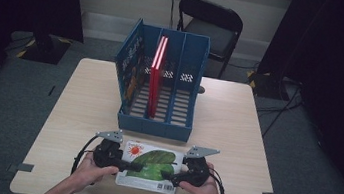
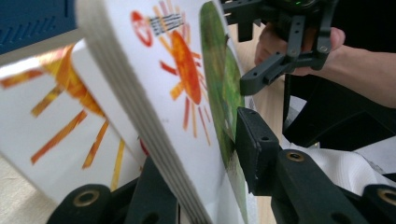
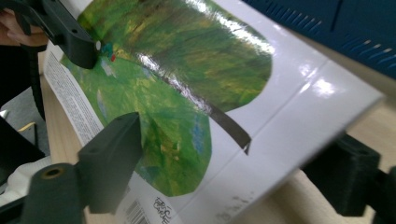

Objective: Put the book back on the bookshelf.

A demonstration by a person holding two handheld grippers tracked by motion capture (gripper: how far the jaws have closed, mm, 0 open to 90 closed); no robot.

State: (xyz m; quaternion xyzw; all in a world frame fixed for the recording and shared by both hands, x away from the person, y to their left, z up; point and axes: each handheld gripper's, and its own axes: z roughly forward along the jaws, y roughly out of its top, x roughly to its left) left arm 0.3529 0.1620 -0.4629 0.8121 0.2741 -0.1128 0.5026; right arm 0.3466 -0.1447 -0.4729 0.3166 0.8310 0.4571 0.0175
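Observation:
A picture book [image 1: 150, 167] with an orange sun and a big green leaf on its white cover lies near the table's front edge, a gripper at each short side. My left gripper [image 1: 118, 163] is shut on its left edge: one pad presses the cover and the other jaw sits under the thick pages [image 2: 140, 116]. My right gripper [image 1: 177, 176] stands open at the right edge. There one jaw is over the leaf [image 3: 187, 93] and the other is below the book. The book's right side tilts up off the table. Farther off, the right gripper [image 2: 280, 60] meets the book's far edge.
A blue file rack [image 1: 156, 122] stands just behind the book, mid-table. A red book [image 1: 156, 75] stands upright in its middle slot, and a colourful one [image 1: 132, 76] leans in the left slot. A black chair [image 1: 214, 27] is beyond the table. Bare tabletop [image 1: 83, 105] lies either side of the rack.

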